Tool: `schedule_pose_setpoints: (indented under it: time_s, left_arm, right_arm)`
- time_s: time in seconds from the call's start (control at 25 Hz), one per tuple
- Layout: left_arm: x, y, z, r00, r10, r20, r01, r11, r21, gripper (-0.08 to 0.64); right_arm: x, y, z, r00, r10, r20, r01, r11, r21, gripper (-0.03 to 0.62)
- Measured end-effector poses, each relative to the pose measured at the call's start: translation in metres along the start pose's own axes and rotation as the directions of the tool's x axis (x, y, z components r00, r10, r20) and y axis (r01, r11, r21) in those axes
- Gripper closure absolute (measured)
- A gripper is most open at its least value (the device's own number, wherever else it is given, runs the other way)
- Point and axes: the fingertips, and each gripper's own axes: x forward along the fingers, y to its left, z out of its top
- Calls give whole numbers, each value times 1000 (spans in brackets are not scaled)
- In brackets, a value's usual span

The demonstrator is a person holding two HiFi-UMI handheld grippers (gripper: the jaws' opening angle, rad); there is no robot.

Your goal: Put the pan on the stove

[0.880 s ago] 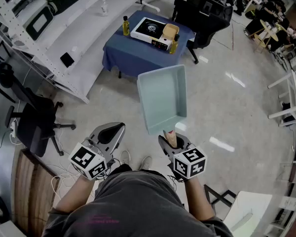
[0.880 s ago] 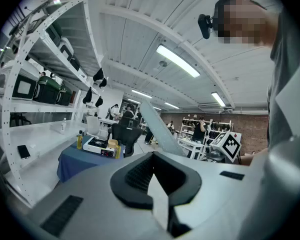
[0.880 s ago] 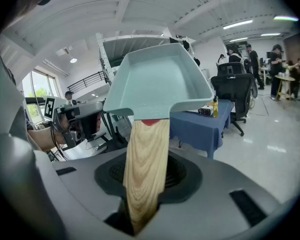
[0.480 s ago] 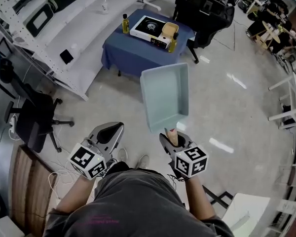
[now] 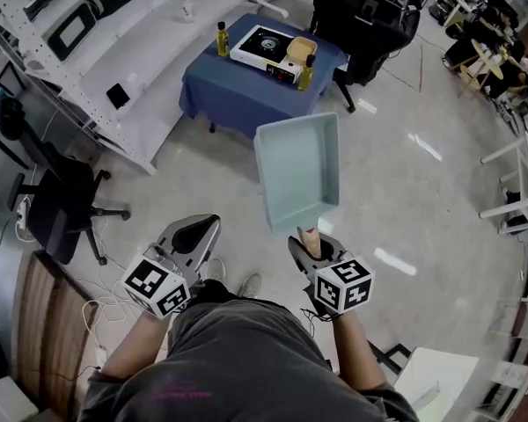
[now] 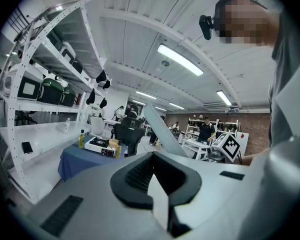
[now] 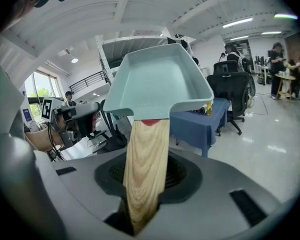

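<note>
1. Out over the floor, well short of the blue-draped worktop (image 5: 238, 90) that carries the stove (image 5: 266, 46), the pale green pan (image 5: 297, 176) hangs in the air, held only by its wooden handle (image 7: 145, 169)
2. It looks like a stiff, shallow, thin-walled tray, probably light, but it reaches far past the handle, so I judge it will want to droop or twist; the handle is the proper hold, taken close to the pan body
3. Around that handle the right tongs (image 5: 315, 251) stand partly closed, clamped on the wood
4. Beside them the left tongs (image 5: 196, 236) are closed together, with nothing between
</note>
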Motion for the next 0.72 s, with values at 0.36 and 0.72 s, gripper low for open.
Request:
schedule_pose_setpoints:
  time_s: [0.36,0.72]
  left_arm:
    - [12,14,3,1000,21,-6,-21,1000,9,558]
    - [40,43,12,1000,20,-2,-20,1000,3,558]
  right_arm:
    - [8,-16,6,1000,6,-7,-6,1000,-1,480]
    - [33,-34,24,1000,6,-31,-6,1000,-10,480]
